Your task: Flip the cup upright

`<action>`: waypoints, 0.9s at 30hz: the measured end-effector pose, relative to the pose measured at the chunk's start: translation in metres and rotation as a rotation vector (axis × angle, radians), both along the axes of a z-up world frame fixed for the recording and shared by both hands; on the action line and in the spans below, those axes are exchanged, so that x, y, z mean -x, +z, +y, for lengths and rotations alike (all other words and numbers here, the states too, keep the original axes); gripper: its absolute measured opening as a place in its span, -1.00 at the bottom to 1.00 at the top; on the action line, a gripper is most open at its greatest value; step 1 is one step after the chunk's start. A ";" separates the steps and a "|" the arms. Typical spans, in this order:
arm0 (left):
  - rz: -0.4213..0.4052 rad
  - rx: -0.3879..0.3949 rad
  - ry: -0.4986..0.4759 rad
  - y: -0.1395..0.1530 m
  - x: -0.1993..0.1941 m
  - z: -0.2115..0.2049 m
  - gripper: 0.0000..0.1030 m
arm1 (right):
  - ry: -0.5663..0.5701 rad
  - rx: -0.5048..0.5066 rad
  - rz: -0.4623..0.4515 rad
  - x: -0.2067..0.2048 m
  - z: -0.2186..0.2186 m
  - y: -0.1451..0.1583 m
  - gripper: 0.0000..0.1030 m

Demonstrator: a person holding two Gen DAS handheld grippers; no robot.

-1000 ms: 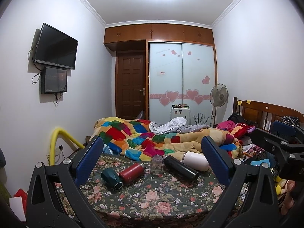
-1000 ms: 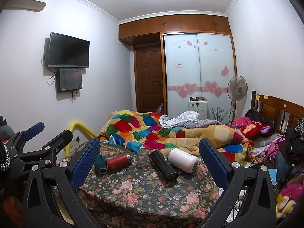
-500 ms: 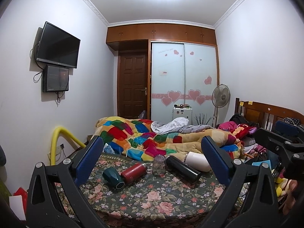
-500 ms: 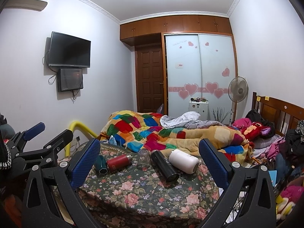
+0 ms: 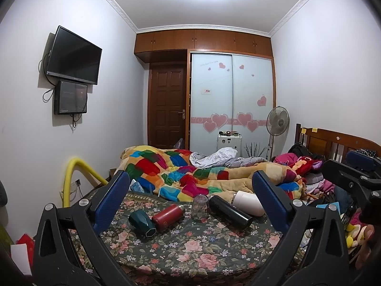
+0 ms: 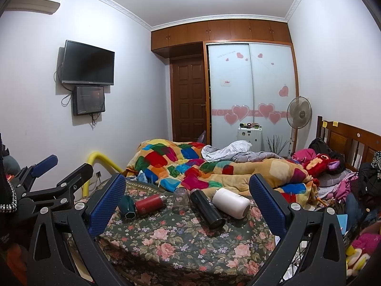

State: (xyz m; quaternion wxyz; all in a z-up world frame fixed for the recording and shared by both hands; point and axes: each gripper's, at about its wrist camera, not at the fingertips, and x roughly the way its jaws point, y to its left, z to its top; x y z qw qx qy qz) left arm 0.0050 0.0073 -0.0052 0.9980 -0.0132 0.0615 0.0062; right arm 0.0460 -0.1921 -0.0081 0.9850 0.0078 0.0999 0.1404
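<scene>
On a round table with a floral cloth (image 5: pixel 202 250) (image 6: pixel 181 238) lie a dark green cup (image 5: pixel 142 218) (image 6: pixel 127 206), a red flask (image 5: pixel 168 216) (image 6: pixel 150 204), a black flask (image 5: pixel 229 212) (image 6: pixel 207 208) and a white cup (image 5: pixel 247 202) (image 6: pixel 231 202), all on their sides. A clear glass (image 5: pixel 200 205) (image 6: pixel 179 196) stands mouth down among them. My left gripper (image 5: pixel 193 190) and right gripper (image 6: pixel 187 191) are both open and empty, held back from the table, with the cups between their fingers in view.
A bed with a patchwork quilt (image 5: pixel 190 169) lies right behind the table. A yellow pipe (image 5: pixel 76 171) curves at the left. Clutter and a wooden headboard (image 5: pixel 333 143) are at the right. The other gripper shows at each view's edge.
Both views have tilted slightly upward, so the table and cups sit a little lower in frame. Nothing on the table has moved.
</scene>
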 end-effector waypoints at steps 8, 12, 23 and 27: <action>-0.004 0.005 0.003 0.002 0.000 0.000 1.00 | -0.004 0.001 -0.003 0.000 0.005 0.003 1.00; -0.006 0.006 0.004 0.003 0.000 -0.001 1.00 | -0.001 0.002 -0.002 -0.001 0.006 0.004 1.00; 0.009 0.015 0.011 0.000 -0.010 0.004 1.00 | -0.002 0.004 0.008 -0.003 0.005 0.000 1.00; 0.034 0.017 0.016 -0.007 -0.023 0.008 1.00 | -0.004 0.008 0.034 -0.014 0.004 -0.006 1.00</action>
